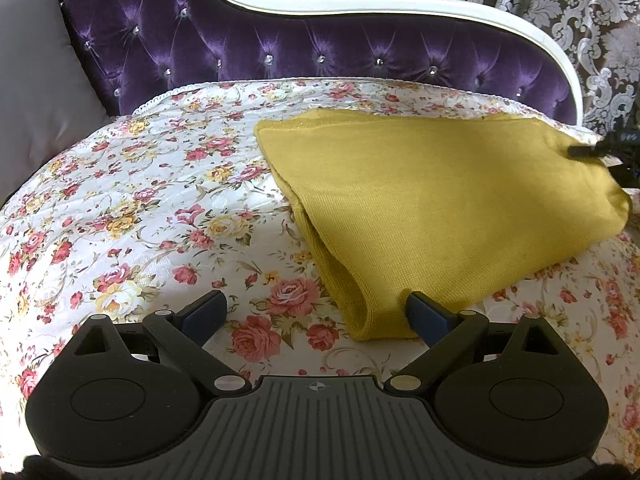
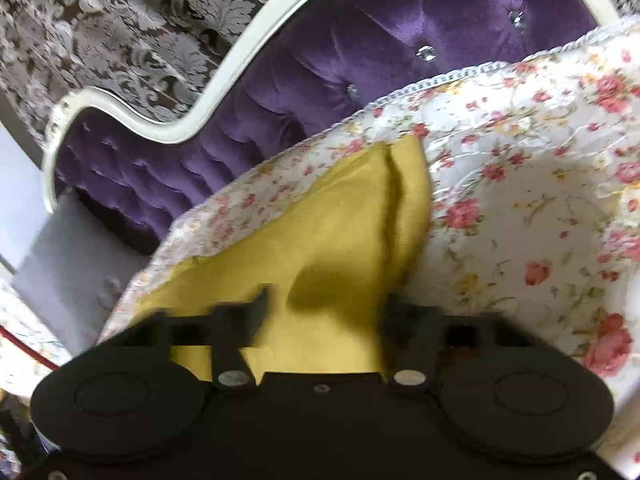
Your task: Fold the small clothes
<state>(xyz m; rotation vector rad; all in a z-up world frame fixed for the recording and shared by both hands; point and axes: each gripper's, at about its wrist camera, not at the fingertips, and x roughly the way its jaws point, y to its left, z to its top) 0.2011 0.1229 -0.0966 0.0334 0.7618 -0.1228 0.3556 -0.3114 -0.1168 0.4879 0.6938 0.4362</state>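
Lying folded on the floral bedspread (image 1: 140,200): one yellow knit garment (image 1: 440,208). Left claw (image 1: 316,312) wide open, empty, right pad touching the near corner. Right claw (image 2: 328,308) open over the cloth, holding nothing. Risk: pinching only the top layer undoes the fold. One grey pillow (image 1: 36,80).

A mustard-yellow garment (image 1: 440,208) of fine-ribbed, matt knit cloth lies on a floral bedspread (image 1: 160,200) whose quilted fabric carries a faint satin sheen. Behind the bedspread, a headboard (image 1: 280,40) in glossy purple velvet is tufted with glinting crystal-like studs and framed in smooth cream-painted trim. Left of the headboard sits a matt grey cloth cushion (image 1: 36,80). The left gripper (image 1: 316,312) is matt black plastic with dull metal pivot pins.
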